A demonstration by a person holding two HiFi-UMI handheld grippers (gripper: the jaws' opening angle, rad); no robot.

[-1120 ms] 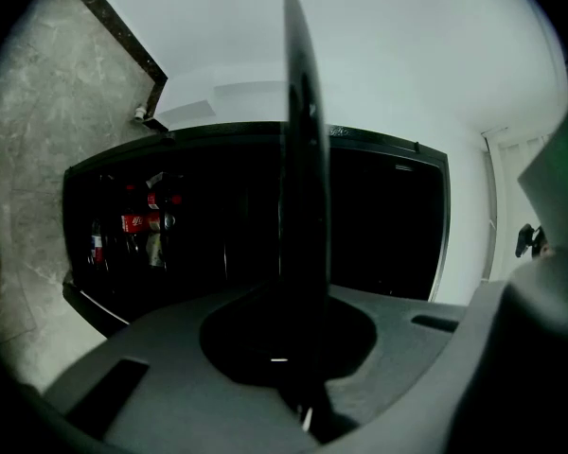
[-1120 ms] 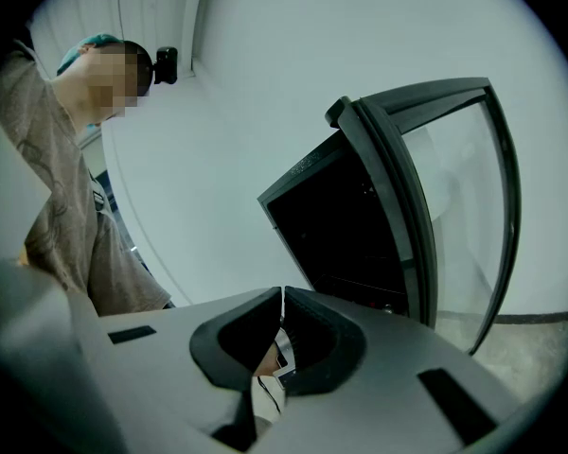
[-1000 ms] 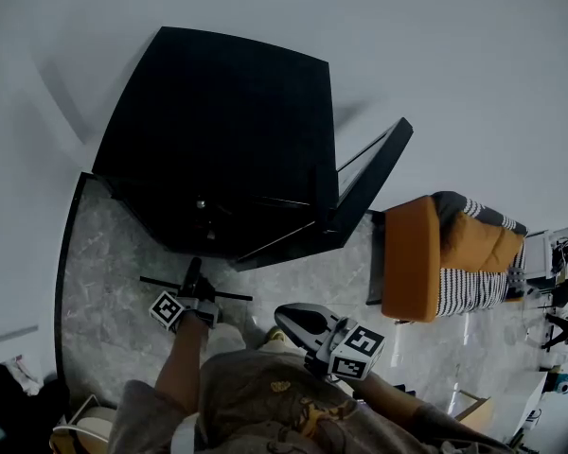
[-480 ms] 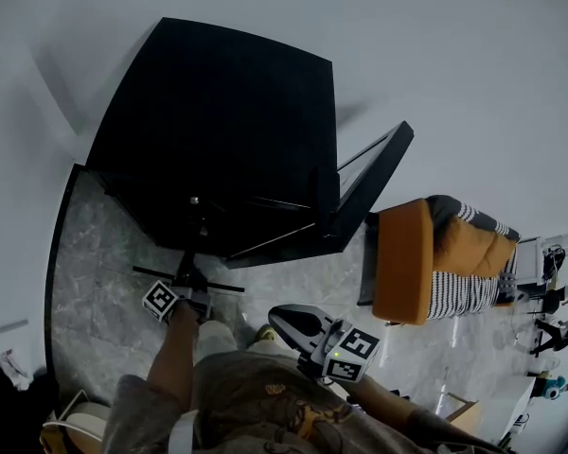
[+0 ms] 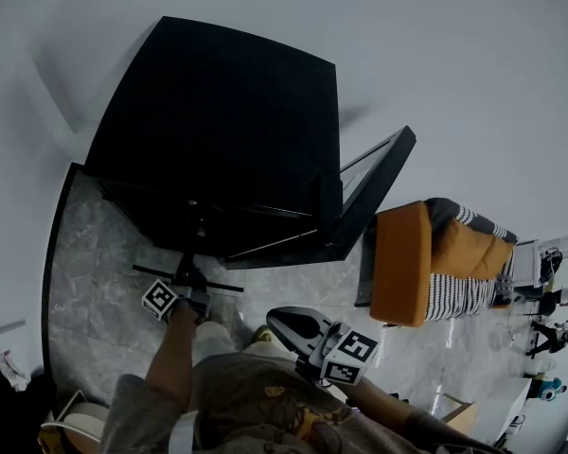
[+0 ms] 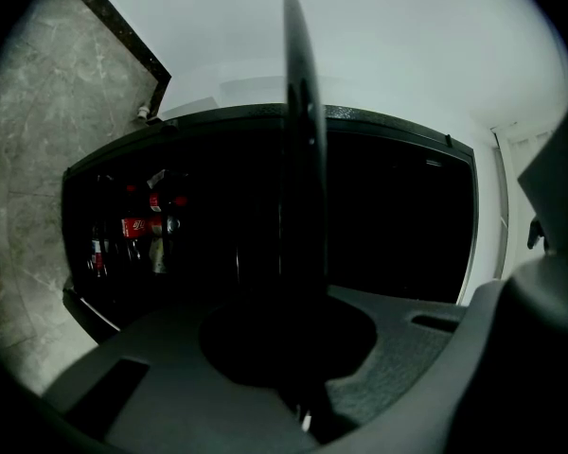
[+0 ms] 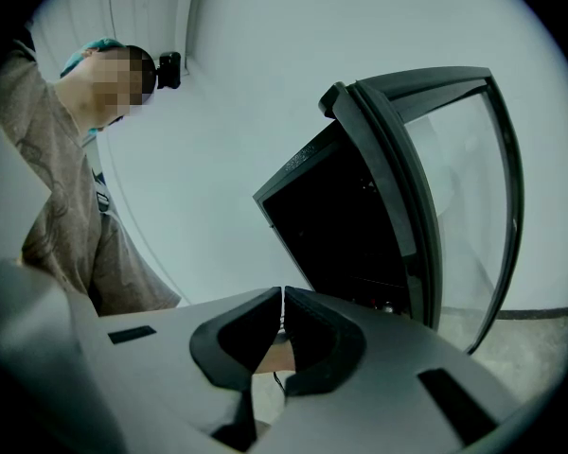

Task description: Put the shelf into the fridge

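The black fridge [image 5: 227,121] stands open on the marble floor, its glass door [image 5: 374,183] swung out to the right. My left gripper [image 5: 186,272] is shut on the edge of the thin dark shelf [image 5: 222,288], held level just before the fridge's dark opening. In the left gripper view the shelf [image 6: 303,159] shows edge-on as a dark band running up from the jaws of the left gripper [image 6: 298,348]; the fridge [image 6: 398,225] fills the background. My right gripper [image 5: 275,318] hangs back by my body, shut and empty; the right gripper [image 7: 282,301] shows its tips touching, facing the door [image 7: 454,187].
Several bottles and cans [image 6: 147,230] stand inside the fridge at the left. An orange armchair [image 5: 402,263] with a striped throw [image 5: 464,291] sits right of the door. A dark skirting strip [image 5: 52,253] borders the floor at the left wall.
The left gripper with the shelf has edged a little closer to the fridge's opening. The right gripper has kept its place.
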